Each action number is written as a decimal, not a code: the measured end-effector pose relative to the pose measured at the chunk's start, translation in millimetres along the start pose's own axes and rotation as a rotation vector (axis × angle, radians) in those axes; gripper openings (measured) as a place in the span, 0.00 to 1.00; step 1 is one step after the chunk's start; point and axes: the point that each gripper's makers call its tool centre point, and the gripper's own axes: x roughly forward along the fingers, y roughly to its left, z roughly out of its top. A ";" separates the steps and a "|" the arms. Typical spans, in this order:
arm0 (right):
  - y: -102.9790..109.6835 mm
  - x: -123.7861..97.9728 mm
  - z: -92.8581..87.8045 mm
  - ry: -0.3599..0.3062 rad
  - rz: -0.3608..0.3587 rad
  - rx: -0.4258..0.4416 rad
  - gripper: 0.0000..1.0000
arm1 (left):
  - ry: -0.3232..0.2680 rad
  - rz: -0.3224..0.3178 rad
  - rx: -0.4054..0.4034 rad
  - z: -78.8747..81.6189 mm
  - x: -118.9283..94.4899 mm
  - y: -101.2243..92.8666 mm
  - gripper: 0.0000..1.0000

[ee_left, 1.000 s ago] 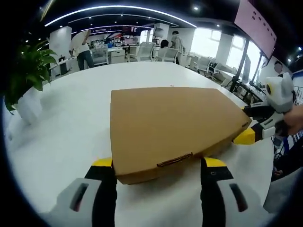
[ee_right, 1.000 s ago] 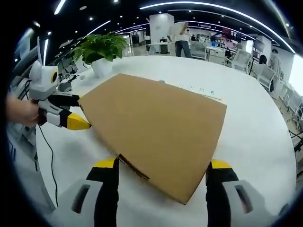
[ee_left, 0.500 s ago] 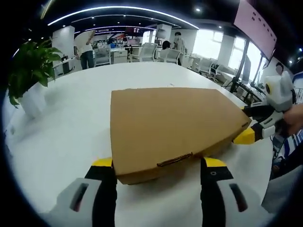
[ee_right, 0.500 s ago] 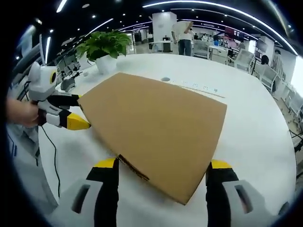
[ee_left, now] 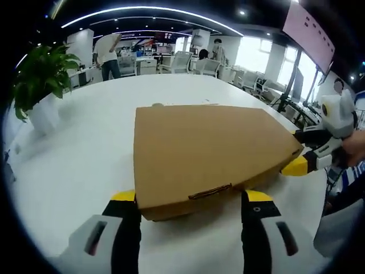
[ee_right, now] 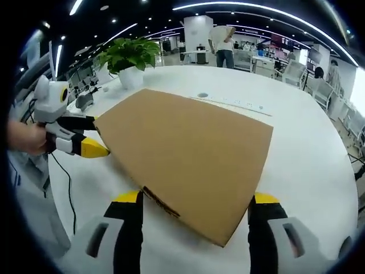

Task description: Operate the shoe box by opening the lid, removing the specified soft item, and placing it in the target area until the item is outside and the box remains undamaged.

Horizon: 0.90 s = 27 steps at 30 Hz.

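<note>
In the left gripper view, a potted green plant in a white pot (ee_left: 40,85) stands far left on the round white table (ee_left: 80,154). The flat brown cardboard shoe box (ee_left: 208,151), lid closed, lies mid-table, its near corner between the spread yellow-tipped jaws of the left gripper (ee_left: 193,200). The right gripper (ee_left: 296,165) meets the box's right corner. In the right gripper view, the left gripper (ee_right: 94,149) touches the box's left corner; the right gripper (ee_right: 197,201) stands open around the box's (ee_right: 188,154) near corner.
</note>
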 end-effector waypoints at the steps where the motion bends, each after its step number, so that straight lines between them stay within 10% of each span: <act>1: 0.8 -1.7 -0.9 -0.007 -0.002 0.002 0.73 | -0.001 0.005 -0.003 -1.2 -1.0 -0.9 0.71; 27: 13.8 -14.0 -13.6 -0.010 0.019 -0.041 0.75 | 0.019 0.060 -0.061 -26.9 -27.1 -15.4 0.70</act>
